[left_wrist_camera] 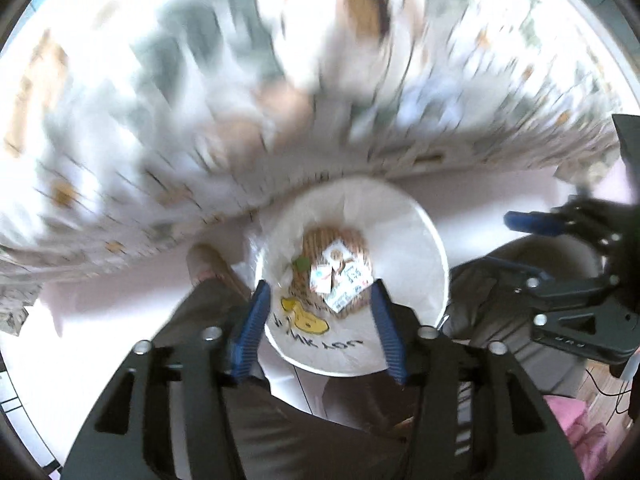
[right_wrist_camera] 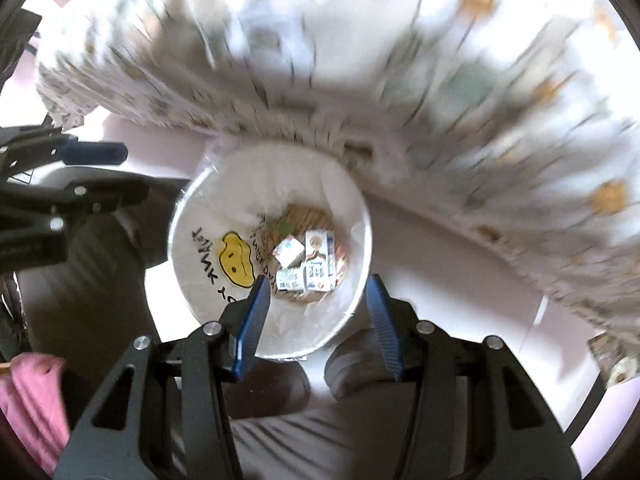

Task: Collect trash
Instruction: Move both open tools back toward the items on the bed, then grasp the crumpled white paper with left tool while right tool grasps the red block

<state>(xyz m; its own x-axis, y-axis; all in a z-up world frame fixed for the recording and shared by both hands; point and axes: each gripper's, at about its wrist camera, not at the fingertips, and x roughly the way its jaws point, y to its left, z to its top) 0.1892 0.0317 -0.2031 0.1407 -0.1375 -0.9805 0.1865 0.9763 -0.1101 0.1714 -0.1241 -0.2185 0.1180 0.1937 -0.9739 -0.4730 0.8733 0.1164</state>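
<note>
A white round bin (left_wrist_camera: 436, 248) (right_wrist_camera: 176, 220) stands on the floor below me, lined with a clear bag that bears a yellow figure and black writing. Several small milk cartons (left_wrist_camera: 340, 276) (right_wrist_camera: 308, 260) lie on its brown woven bottom. My left gripper (left_wrist_camera: 320, 292) hangs high over the bin, pointing down, open, with nothing between its blue fingers. My right gripper (right_wrist_camera: 318, 284) hangs beside it over the same bin, also open and holding nothing. Each gripper shows at the side edge of the other's view.
A table under a patterned cloth (left_wrist_camera: 160, 140) (right_wrist_camera: 460, 100), blurred by motion, curves past the far side of the bin. The person's shoes (left_wrist_camera: 208, 260) (right_wrist_camera: 356, 352) and trouser legs stand close to the bin. Something pink (left_wrist_camera: 580, 428) (right_wrist_camera: 28, 392) lies on the floor.
</note>
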